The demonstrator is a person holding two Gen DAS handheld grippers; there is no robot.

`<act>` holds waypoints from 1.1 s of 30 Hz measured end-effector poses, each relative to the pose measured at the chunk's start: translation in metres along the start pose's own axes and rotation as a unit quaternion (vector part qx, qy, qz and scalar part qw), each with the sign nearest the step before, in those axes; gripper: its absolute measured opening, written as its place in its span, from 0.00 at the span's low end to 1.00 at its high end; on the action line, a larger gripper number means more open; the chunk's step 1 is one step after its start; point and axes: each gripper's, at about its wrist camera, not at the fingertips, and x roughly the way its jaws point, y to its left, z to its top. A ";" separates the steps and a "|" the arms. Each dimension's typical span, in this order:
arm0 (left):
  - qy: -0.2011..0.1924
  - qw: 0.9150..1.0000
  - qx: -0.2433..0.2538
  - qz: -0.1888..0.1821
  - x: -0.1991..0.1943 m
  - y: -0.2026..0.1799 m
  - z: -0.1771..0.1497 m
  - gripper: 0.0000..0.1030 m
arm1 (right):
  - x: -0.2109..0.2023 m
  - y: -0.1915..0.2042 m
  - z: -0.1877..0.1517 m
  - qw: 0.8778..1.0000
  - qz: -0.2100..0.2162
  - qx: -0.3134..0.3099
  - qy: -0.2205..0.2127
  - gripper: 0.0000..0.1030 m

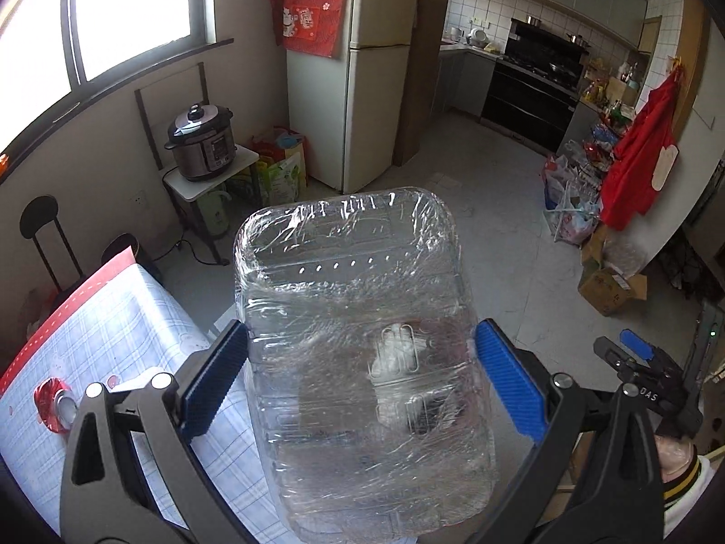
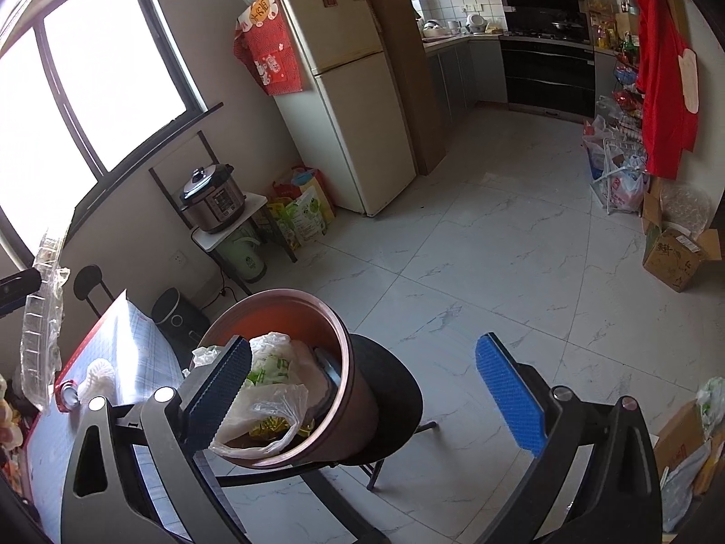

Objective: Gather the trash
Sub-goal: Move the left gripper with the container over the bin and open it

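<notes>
The left gripper (image 1: 360, 387) is pinching a clear plastic container (image 1: 358, 340) between its blue pads, holding it in the air beyond the worktop's (image 1: 113, 317) edge. The right gripper (image 2: 362, 401) is hanging spread wide, empty, over the trash bin (image 2: 358, 403) standing on a black stool (image 2: 394, 390) beside the worktop's corner.

Left tongs (image 1: 361, 381) clamped, right tongs (image 2: 362, 394) agape.

A cream fridge (image 2: 349, 104) stood against the wall; a pressure cooker (image 2: 213, 199) sat on a small white stand (image 2: 253, 208) beside it.
</notes>
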 end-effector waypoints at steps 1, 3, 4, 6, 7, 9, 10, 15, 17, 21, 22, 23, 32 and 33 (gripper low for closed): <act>0.007 1.000 0.006 -0.006 0.010 -0.002 0.004 0.95 | 0.001 -0.002 -0.001 1.000 -0.002 0.002 0.002 0.95; 0.023 0.999 0.010 -0.022 0.028 -0.007 0.013 0.95 | 0.002 -0.006 -0.003 1.000 -0.006 0.004 0.005 0.95; 0.033 0.999 0.011 -0.029 0.036 -0.008 0.015 0.95 | 0.002 -0.008 -0.005 1.000 -0.007 0.005 0.007 0.95; 0.044 0.998 0.014 -0.039 0.050 -0.013 0.021 0.95 | 0.004 -0.010 -0.008 1.000 -0.010 0.008 0.009 0.95; 0.049 0.998 0.015 -0.045 0.056 -0.015 0.024 0.95 | 0.005 -0.011 -0.008 1.000 -0.011 0.010 0.010 0.95; 0.058 0.997 0.012 -0.052 0.068 -0.018 0.028 0.94 | 0.006 -0.013 -0.009 1.000 -0.013 0.012 0.011 0.95; 0.062 0.996 0.010 -0.060 0.073 -0.019 0.029 0.94 | 0.006 -0.014 -0.008 1.000 -0.013 0.013 0.011 0.95; 0.070 0.995 0.009 -0.071 0.088 -0.025 0.028 0.94 | 0.007 -0.014 -0.009 1.000 -0.017 0.012 0.014 0.95; 0.069 0.995 0.005 -0.074 0.086 -0.024 0.023 0.94 | 0.005 -0.012 -0.011 1.000 -0.018 0.013 0.013 0.95; 0.057 0.996 -0.009 -0.073 0.074 -0.014 0.017 0.94 | 0.003 -0.011 -0.007 1.000 -0.019 0.011 0.013 0.95; 0.053 0.996 -0.013 -0.071 0.068 -0.009 0.016 0.94 | 0.003 -0.008 -0.006 1.000 -0.018 0.010 0.012 0.95; 0.047 0.996 -0.016 -0.068 0.063 -0.004 0.016 0.94 | 0.002 -0.005 -0.006 1.000 -0.017 0.008 0.011 0.95; -0.009 0.997 -0.075 -0.021 -0.003 0.070 -0.006 0.94 | -0.002 0.043 0.000 0.999 0.015 -0.028 0.010 0.95; -0.015 0.996 -0.084 -0.013 -0.012 0.083 -0.010 0.94 | -0.002 0.050 0.001 0.999 0.019 -0.033 0.010 0.95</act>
